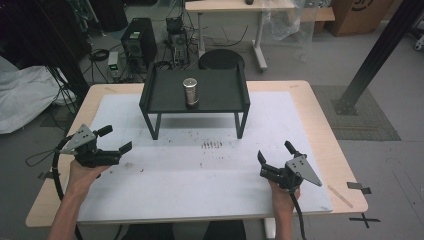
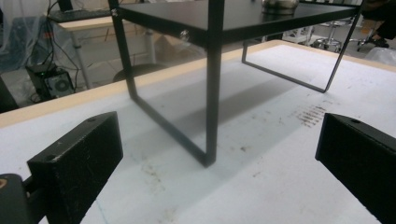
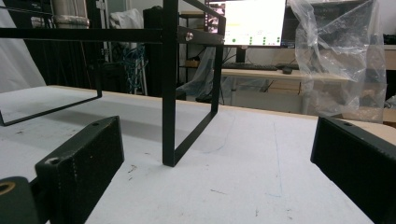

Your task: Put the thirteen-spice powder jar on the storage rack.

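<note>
A metal cup (image 1: 190, 91) stands upright on a black raised tray stand (image 1: 220, 92) at the back middle of the white mat. Its base edge shows as the cup (image 2: 279, 3) above the shelf (image 2: 196, 18), and as the cup (image 3: 70, 14) on the stand frame (image 3: 169, 84). My left gripper (image 1: 116, 139) hovers at the left of the mat, open and empty, held by a hand. My right gripper (image 1: 275, 152) is at the right front, open and empty. In each gripper view both black jaws stand wide apart with bare mat between them.
The white mat (image 1: 210, 165) covers a wooden table (image 1: 327, 135); brown smudges (image 1: 211, 145) mark it in front of the stand. Behind the table are a round black stool (image 1: 221, 60), computer towers (image 1: 137, 40) and cables. A monitor (image 3: 247, 21) and a plastic bag (image 3: 336, 51) lie beyond.
</note>
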`<state>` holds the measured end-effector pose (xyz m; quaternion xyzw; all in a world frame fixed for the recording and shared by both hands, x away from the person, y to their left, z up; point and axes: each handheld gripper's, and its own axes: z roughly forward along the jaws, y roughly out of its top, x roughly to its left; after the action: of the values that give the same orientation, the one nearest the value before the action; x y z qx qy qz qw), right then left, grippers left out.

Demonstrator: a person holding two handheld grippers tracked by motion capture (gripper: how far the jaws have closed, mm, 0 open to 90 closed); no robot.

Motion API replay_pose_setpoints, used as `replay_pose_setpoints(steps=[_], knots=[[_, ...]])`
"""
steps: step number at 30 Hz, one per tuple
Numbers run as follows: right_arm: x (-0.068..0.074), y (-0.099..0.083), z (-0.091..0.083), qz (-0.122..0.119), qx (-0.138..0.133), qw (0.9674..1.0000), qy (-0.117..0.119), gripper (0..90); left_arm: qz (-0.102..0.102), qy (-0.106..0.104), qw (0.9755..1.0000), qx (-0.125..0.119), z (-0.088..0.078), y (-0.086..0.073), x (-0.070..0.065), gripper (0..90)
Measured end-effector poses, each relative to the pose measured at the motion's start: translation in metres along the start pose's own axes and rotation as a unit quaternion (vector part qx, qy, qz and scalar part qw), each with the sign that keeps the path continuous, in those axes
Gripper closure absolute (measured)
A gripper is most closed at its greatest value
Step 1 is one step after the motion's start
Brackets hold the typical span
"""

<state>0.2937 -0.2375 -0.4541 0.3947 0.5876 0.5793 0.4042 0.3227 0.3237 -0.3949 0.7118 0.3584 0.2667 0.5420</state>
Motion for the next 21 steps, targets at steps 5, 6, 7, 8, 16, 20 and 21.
replay_pose_setpoints(steps=[5,6,7,8,16,20,21], knots=[[0.000,0.000,0.000,0.000,0.000,1.0000,0.000,2.3,-0.001,0.009,1.0000,-0.002,-0.004,-0.008,0.002,1.2],[0.000,0.000,0.000,0.000,-0.001,1.0000,0.000,2.3,0.000,0.010,0.9999,-0.002,-0.005,-0.010,0.002,1.1],[0.000,0.000,0.000,0.000,-0.001,1.0000,0.000,2.3,0.000,0.012,0.9999,-0.002,-0.006,-0.011,0.003,1.1],[0.000,0.000,0.000,0.000,-0.001,1.0000,0.000,2.3,-0.003,0.016,0.9999,-0.003,-0.007,-0.014,0.003,1.1],[0.000,0.000,0.000,0.000,-0.001,1.0000,0.000,2.3,-0.008,0.032,0.9993,-0.015,-0.016,-0.028,0.005,1.0],[0.000,0.000,0.000,-0.001,-0.001,1.0000,0.000,2.3,-0.013,0.042,0.9988,-0.020,-0.019,-0.037,0.005,0.8],[0.000,0.000,0.000,-0.001,-0.001,1.0000,0.000,2.3,-0.015,0.045,0.9986,-0.023,-0.020,-0.039,0.005,0.8]])
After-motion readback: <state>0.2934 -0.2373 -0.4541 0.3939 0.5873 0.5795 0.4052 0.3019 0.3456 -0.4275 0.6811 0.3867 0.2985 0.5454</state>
